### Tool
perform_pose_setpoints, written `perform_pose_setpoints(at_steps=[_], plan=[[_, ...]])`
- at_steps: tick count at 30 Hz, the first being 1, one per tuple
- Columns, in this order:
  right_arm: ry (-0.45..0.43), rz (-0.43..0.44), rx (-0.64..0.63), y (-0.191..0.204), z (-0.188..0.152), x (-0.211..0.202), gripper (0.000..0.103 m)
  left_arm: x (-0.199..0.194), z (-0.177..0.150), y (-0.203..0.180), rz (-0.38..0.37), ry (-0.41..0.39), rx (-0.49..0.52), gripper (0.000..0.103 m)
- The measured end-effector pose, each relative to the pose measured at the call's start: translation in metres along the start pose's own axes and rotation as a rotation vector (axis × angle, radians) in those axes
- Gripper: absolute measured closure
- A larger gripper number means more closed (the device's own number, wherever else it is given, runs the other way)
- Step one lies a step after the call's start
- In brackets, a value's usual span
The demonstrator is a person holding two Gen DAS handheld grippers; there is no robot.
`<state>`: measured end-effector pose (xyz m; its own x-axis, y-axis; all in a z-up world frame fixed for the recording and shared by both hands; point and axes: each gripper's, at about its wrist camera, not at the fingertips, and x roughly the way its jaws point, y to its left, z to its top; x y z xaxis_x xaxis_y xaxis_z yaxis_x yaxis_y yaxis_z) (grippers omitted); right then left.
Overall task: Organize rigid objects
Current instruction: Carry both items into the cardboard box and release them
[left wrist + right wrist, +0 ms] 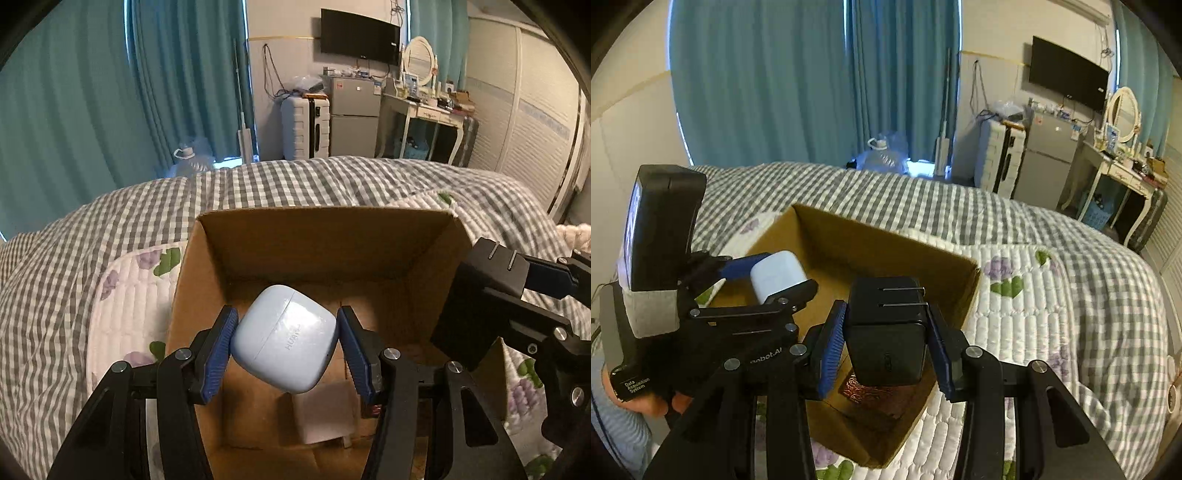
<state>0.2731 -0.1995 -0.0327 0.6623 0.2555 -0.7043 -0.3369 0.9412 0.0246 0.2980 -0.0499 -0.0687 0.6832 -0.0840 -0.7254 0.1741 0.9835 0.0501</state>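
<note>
Two rigid things are in the air over the cardboard box [207,280] at once. The pale blue earbud case [286,341] sits clamped between the pads of the left gripper [286,347], its jaws partly closed to the case's width, above the box interior. Its long axis runs tilted, from upper left toward lower right in the left wrist view, with the lid seam facing the camera and the lettered face turned up. The black plug adapter [886,332] is pinched in the right gripper [884,338], likewise partly closed on it, over the near right part of the box; its two metal prongs [901,297] lie flat and point right, while the block's longer side seems to run toward the camera, though the fisheye makes that hard to judge.

A white block [325,413] already rests on the box floor below the case, and a patterned reddish item [871,393] lies under the adapter.

The likely trouble is crowding: both tools work over one opening, close beside each other, and could knock together. The smooth, rounded case is held only at its sides and might slip or roll out. Dropped from this height, either piece could strike what lies beneath. The box stands on the soft quilted cover [1034,332] of the bed [886,199], so a push on a wall might tip it.
</note>
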Motion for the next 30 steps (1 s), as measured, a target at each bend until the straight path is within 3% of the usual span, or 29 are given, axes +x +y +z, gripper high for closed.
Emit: perform_pose_setpoints(at_steps=[3,5,10,13,15,16,18,23,27,30], plan=[[0.012,0.005,-0.002,-0.005,-0.001,0.010,0.062,-0.007,0.001,-0.004,0.039,-0.062,0.023,0.034],[0.018,0.009,0.008,-0.008,-0.001,0.015,0.062,-0.012,0.004,-0.001,0.046,-0.082,0.025,0.033],[0.052,0.016,0.017,-0.010,0.003,0.024,0.061,-0.024,0.008,0.007,0.080,-0.100,0.023,0.032],[0.062,0.008,0.042,-0.013,0.005,0.034,0.060,-0.036,0.004,0.016,0.102,-0.096,-0.002,0.023],[0.061,0.007,0.054,-0.015,0.008,0.036,0.046,-0.049,-0.003,0.024,0.100,-0.095,-0.032,0.020],[0.044,-0.016,0.054,-0.014,0.010,0.032,0.034,-0.054,-0.007,0.027,0.101,-0.091,-0.043,0.017],[0.020,-0.034,0.057,-0.014,0.012,0.019,0.033,-0.068,-0.018,0.033,0.112,-0.086,-0.066,0.005],[0.024,-0.041,0.027,-0.003,-0.003,-0.020,0.031,-0.103,-0.054,0.040,0.130,-0.047,-0.063,0.005],[0.029,-0.060,0.006,0.013,-0.032,-0.058,0.028,-0.137,-0.084,0.034,0.156,-0.035,-0.036,0.005],[0.047,-0.028,-0.011,0.032,-0.061,-0.086,0.027,-0.163,-0.111,0.027,0.148,-0.043,-0.032,0.005]])
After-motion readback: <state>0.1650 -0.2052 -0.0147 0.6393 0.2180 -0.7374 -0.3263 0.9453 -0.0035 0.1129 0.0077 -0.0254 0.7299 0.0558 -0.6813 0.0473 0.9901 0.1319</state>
